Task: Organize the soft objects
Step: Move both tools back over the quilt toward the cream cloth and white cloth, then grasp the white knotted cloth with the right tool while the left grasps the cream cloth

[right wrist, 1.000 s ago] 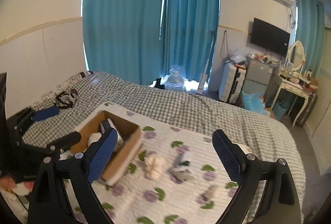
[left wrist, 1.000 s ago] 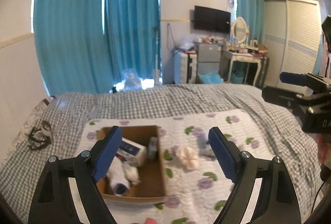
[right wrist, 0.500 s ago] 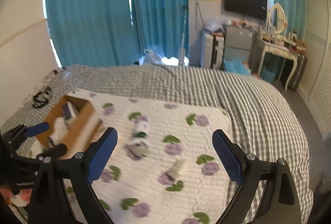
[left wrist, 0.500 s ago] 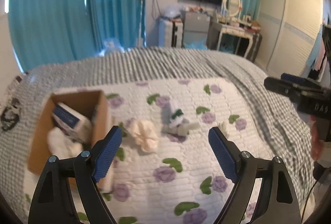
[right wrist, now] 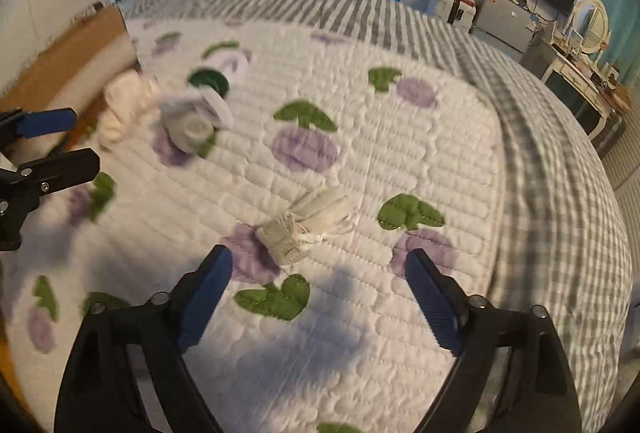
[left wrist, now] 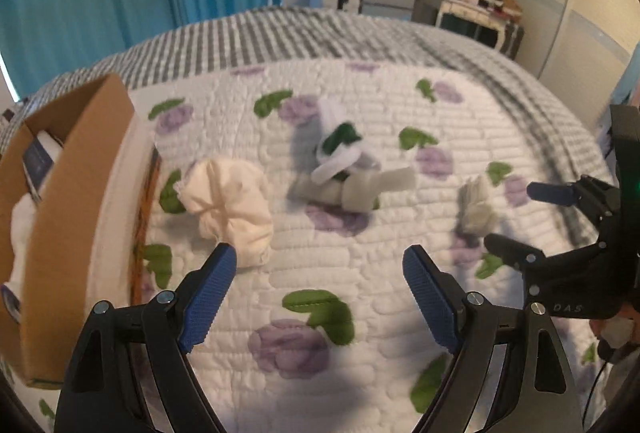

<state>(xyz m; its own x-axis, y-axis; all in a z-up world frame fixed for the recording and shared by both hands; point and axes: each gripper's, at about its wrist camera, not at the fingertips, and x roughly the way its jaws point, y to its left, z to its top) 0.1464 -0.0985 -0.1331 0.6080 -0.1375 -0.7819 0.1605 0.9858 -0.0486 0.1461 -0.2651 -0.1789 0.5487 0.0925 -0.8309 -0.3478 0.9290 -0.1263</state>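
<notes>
On the floral quilt [left wrist: 360,313], the left gripper [left wrist: 320,273] hangs wide open and empty just near-side of the cream bundle [left wrist: 230,205], which lies beside the cardboard box [left wrist: 72,193]. The right gripper [right wrist: 320,273] is closing with nothing between its jaws, just short of the small grey-white roll [right wrist: 308,223]. A green-and-white sock pile [left wrist: 344,165] lies between the 2 other items.
</notes>
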